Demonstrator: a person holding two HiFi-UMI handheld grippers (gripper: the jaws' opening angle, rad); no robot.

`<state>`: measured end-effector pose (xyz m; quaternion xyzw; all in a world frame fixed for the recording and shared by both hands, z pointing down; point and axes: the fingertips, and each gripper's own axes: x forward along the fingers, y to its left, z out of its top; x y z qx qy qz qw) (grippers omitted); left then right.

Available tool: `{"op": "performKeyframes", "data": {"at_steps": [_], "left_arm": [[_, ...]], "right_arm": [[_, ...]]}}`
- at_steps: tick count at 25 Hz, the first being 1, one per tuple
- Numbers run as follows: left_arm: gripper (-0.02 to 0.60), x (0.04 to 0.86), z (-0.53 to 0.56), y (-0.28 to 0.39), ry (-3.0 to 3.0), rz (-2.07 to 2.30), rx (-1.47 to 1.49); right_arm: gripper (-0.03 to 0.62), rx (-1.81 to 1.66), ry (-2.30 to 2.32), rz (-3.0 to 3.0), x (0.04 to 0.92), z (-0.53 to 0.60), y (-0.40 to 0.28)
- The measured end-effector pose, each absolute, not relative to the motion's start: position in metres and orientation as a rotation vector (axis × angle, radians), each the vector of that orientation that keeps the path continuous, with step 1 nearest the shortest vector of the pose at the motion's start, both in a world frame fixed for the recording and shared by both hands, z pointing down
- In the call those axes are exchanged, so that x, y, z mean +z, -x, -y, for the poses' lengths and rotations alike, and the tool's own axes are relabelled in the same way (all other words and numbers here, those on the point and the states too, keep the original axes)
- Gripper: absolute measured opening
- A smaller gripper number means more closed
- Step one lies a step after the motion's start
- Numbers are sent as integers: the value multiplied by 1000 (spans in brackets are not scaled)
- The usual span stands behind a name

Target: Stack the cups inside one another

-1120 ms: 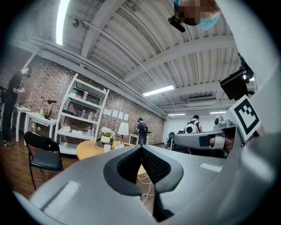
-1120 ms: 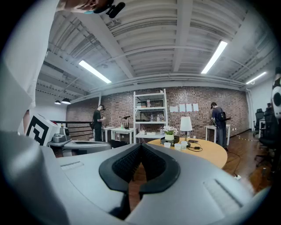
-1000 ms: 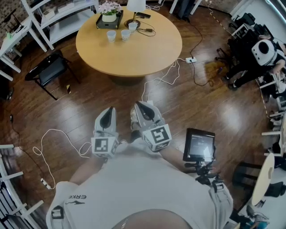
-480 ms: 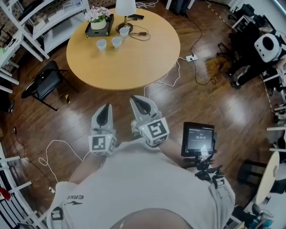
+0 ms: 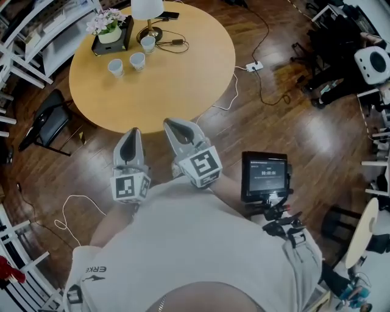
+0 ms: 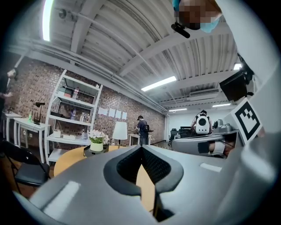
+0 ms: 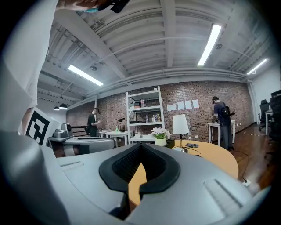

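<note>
Three cups (image 5: 137, 60) are standing apart on the far side of the round surface (image 5: 170, 79) beside a lamp (image 5: 146, 9), while the left hand-held gripper (image 5: 130, 133) and right hand-held gripper (image 5: 170, 124) are hovering clenched and empty off its near edge, the approach step seemingly in hand, next calling for reaching across and unclenching.

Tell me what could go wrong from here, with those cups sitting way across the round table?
1. The three cups stand far across the table, beside the lamp and a cord; a long reach might knock the lamp or snag the cord.
2. A white cable trails over the floor by the table's edge: a possible trip.
3. The left gripper and right gripper are shut; nudging a cup before opening could tip it.
</note>
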<state>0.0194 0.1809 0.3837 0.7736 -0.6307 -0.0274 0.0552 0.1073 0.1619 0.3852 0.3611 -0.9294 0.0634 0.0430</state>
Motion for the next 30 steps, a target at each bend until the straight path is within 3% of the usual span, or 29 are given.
{"op": "performKeyframes", "data": {"at_steps": [22, 30], "left_arm": [[2, 399, -38, 84, -2453, 1713, -103], [2, 399, -17, 94, -2461, 1664, -92]], "right_arm": [[14, 189, -1285, 2741, 386, -32, 2], [14, 213, -1330, 2683, 390, -17, 6]]}}
